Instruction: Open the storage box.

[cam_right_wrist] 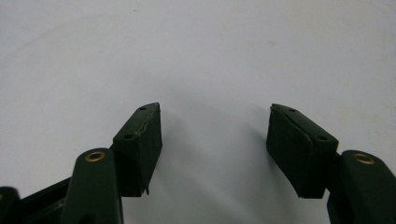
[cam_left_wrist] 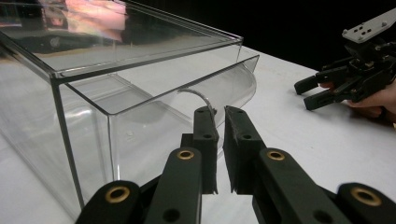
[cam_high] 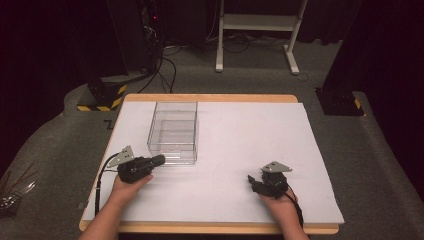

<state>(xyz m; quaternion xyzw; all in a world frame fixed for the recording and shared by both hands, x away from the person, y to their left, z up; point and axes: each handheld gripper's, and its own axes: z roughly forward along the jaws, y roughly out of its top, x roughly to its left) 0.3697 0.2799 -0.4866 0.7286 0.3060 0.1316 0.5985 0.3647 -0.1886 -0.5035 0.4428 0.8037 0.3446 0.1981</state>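
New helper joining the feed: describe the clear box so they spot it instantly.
On the white table, look at its far left part, just ahead of the left gripper. The box is see-through plastic with a curved pull-out front, the sole object on the table.

both black tongs (cam_high: 159, 161) (cam_high: 252, 181) carry grey three-cornered plates, brass rivets and trailing black cables.

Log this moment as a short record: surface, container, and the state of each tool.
surface: white board on a wooden table
container: clear plastic box, empty, left of centre, with a curved drawer front
left tool: jaws nearly closed, at the box's front handle; grip cannot be told
right tool: jaws wide open, nothing between them, over bare board, apart from the box
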